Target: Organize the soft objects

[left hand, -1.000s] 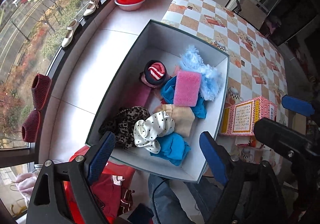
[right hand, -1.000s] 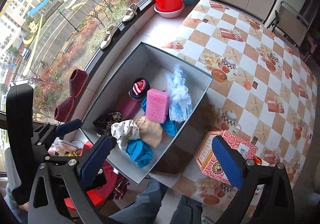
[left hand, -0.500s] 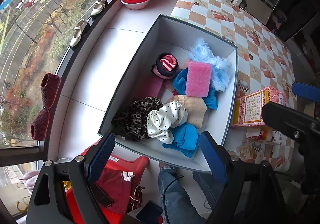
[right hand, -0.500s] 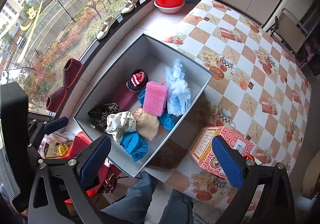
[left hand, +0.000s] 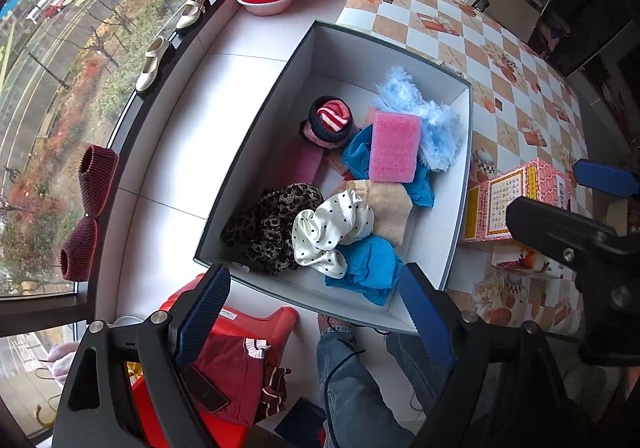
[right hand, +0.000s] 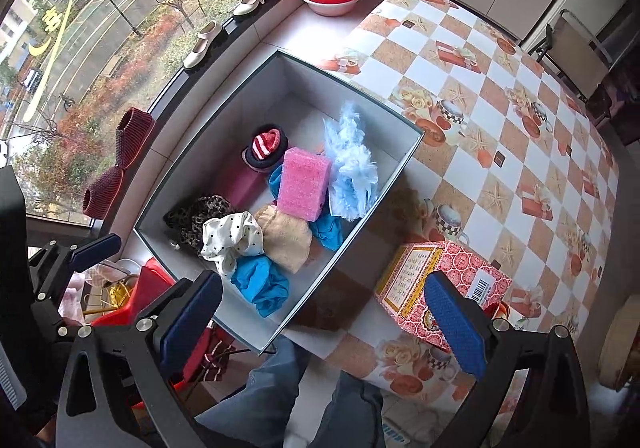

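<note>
Both grippers, left gripper (left hand: 316,312) and right gripper (right hand: 320,322), hover spread and empty. Pink sponge (left hand: 394,147) atop the cloths in the grey box (left hand: 256,151): light, squashy; pinch across short sides.

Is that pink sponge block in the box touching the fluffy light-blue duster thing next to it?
Touching. In the right wrist view the pink rectangular sponge block lies with its long right edge pressed against the fluffy light-blue duster, no gap between them.
</note>
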A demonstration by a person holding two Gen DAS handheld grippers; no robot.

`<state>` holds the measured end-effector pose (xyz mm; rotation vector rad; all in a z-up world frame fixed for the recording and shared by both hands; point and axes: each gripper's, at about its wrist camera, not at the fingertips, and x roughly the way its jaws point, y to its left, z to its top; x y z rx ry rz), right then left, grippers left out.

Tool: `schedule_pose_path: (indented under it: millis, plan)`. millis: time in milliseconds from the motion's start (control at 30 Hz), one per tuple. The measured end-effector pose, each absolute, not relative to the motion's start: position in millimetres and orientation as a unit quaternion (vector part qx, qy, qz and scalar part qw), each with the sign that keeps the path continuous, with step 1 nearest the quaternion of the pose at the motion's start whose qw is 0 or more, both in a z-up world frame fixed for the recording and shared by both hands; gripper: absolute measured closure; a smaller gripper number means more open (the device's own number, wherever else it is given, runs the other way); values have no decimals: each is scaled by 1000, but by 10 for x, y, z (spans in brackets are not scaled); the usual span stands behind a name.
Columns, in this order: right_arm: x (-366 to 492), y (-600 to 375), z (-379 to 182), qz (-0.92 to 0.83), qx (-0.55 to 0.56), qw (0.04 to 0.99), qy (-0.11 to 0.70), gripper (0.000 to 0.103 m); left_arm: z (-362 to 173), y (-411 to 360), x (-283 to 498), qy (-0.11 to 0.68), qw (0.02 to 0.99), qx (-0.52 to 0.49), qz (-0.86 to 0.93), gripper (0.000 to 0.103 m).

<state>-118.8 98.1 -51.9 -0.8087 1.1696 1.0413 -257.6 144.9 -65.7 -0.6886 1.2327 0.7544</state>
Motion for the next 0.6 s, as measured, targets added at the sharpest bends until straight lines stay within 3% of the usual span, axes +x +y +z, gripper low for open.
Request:
schedule_pose_path:
  millis: [600]
  plan:
    - [-1229, 1007, -621, 448, -358, 635, 518, 1, -728, 1488, -2660, 542, 696, -344, 322, 14]
